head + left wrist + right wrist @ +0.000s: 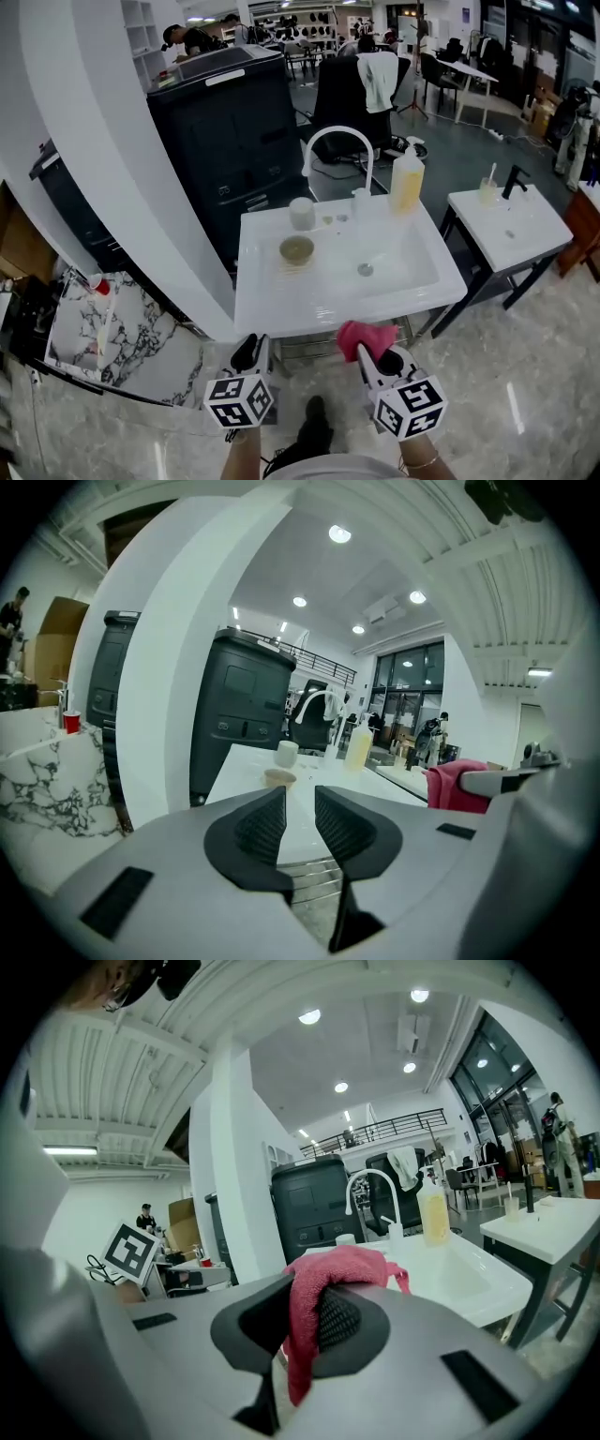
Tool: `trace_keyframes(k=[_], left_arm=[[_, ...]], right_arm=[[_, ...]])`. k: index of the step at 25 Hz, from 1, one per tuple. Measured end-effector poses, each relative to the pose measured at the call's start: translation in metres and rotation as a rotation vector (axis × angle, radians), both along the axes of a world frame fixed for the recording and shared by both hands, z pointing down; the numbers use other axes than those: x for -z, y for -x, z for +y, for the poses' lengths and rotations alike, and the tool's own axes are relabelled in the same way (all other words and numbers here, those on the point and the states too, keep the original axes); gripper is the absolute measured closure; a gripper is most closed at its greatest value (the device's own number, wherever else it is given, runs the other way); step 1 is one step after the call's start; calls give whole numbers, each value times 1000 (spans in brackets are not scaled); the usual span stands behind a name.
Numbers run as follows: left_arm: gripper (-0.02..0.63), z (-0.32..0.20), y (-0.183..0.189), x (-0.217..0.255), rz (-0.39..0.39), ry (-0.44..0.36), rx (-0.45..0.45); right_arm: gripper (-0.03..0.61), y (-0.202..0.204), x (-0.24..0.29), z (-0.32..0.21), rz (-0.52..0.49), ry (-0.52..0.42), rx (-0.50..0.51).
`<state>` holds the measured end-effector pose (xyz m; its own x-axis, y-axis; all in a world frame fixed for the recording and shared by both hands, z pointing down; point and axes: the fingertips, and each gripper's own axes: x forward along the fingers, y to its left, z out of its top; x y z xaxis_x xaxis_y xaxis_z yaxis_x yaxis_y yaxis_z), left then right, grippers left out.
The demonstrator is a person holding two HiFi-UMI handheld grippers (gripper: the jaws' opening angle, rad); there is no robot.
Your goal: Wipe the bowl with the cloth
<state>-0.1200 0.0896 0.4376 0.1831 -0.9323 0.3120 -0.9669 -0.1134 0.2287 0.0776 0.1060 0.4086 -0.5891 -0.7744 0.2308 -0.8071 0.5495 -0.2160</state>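
Note:
A small tan bowl [296,249] sits on the left ledge of the white sink [281,305], and it shows far off as the bowl [278,778] in the left gripper view. My right gripper [370,353] is shut on a red cloth [365,337], in front of the sink's near edge; the cloth [323,1283] hangs between and over its jaws. Left of it, my left gripper [251,353] is open with nothing between its jaws, also short of the sink. The left gripper [298,823] points toward the bowl.
A white cup [301,214] stands behind the bowl. A curved white faucet [336,150] and a yellow soap bottle [407,183] stand at the sink's back. A second sink [511,225] is on the right, a black cabinet [225,141] behind, a marble slab [112,337] at left.

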Motion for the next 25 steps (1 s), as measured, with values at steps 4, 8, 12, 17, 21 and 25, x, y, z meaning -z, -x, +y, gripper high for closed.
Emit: trace_keyframes(k=[4, 8, 12, 17, 21, 25], left_arm=[[517, -54, 18, -1, -18, 18, -7], [517, -103, 37, -1, -30, 19, -15], [517, -147, 53, -3, -28, 17, -26], [517, -186, 64, -6, -18, 24, -53], [517, -211, 66, -15, -20, 37, -60], [517, -233, 67, -24, -27, 60, -58]], right_arm=[[543, 20, 4, -52, -13, 7, -11], [543, 42, 6, -98, -23, 11, -14], [543, 62, 5, -138, -29, 16, -21], [543, 80, 6, -173, -34, 20, -41], [543, 85, 4, -193, -31, 21, -52], [543, 86, 2, -211, -35, 28, -61]])
